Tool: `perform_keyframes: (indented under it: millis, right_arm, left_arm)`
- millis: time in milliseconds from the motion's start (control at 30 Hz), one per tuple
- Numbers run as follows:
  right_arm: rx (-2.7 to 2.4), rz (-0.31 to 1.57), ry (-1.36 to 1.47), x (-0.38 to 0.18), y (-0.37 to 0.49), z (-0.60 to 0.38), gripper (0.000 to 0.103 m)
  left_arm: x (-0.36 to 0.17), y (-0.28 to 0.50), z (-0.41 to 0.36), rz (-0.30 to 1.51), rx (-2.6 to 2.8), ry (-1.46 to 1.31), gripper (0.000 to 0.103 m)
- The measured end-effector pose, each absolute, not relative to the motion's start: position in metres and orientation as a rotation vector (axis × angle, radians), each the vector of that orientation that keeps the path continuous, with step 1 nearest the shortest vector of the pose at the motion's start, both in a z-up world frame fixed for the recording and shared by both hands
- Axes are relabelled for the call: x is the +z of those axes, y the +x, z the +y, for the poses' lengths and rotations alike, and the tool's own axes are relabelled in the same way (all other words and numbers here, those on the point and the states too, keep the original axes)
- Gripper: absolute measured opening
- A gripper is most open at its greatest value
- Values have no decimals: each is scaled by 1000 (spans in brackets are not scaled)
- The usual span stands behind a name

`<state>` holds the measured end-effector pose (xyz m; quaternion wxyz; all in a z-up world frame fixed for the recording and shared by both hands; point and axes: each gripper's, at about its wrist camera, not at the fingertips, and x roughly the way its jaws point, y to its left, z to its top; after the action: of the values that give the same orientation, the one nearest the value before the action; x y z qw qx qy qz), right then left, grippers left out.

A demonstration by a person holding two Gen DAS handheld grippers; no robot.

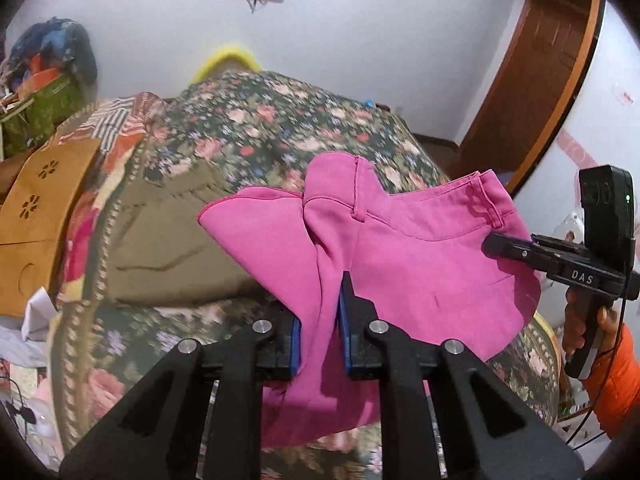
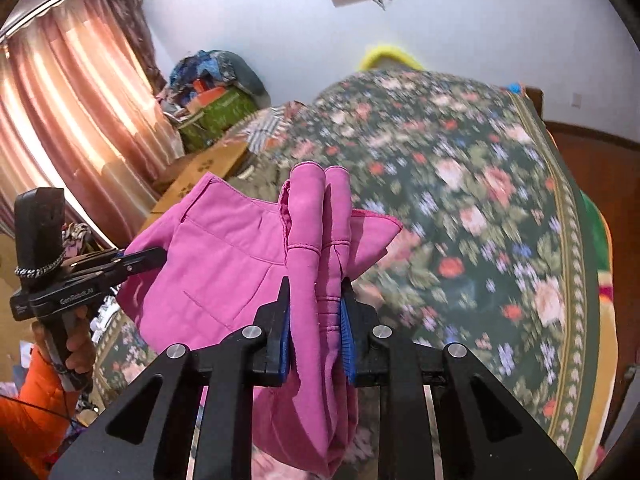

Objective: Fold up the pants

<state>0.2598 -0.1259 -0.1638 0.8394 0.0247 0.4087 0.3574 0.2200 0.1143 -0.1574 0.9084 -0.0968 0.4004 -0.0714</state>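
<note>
The pink pants (image 1: 420, 256) hang in the air above the floral bed, held at the waistband by both grippers. My left gripper (image 1: 320, 312) is shut on a bunched fold of the pink fabric. My right gripper (image 2: 316, 308) is shut on another bunched part of the pants (image 2: 224, 264). In the left wrist view the right gripper (image 1: 504, 246) pinches the pants' right edge. In the right wrist view the left gripper (image 2: 148, 260) pinches the left edge. The lower legs hang below, out of sight.
The bed with a floral cover (image 2: 480, 208) lies under the pants. An olive-brown garment (image 1: 172, 240) lies on it. Cardboard boxes (image 1: 44, 208) and a pile of clothes (image 1: 52, 52) stand at the left. A wooden door (image 1: 532, 80) is at the right, curtains (image 2: 72, 120) at the left.
</note>
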Motion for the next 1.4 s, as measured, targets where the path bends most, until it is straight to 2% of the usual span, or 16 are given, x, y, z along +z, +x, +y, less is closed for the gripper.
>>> perform_keyframes:
  millis: [233,400,633,1000,1067,1133,1233,1267,1333,1400]
  right_arm:
    - [835,815,0,-148,286,-64,18]
    - [873,792,-22,-146,306,-21,18]
    - [899,841,-23,-169,346,39,18]
    - [850,939,-100,-227,388,90,18]
    - [829,966,-114,-240,392,92,19]
    - [814,989,-126,-250,395,92,22]
    - [792,1026,-131,-262,399,89,29]
    - [781,1030,-139,-263,399,89,30]
    - [758,1029,-158,-261,396,87,37]
    - [721,1013,-184,-255,393,82,39]
  left_arm:
    - [-139,240,176,781,-67,-204,15]
    - [-146,260,215,779,-27,-194,15]
    - [-181,293,272,810,9,-224,15]
    - [-251,342,313,925,13,-232,16]
    - [-260,342,315,935,8,-233,21]
    - [-265,340,317,930,16,-224,35]
    - [-268,335,320,929,43,-204,47]
    - [-268,334,322,930,47,-204,48]
    - [-264,327,324,930,65,-202,48]
    - [-258,320,324,927,90,-190,48]
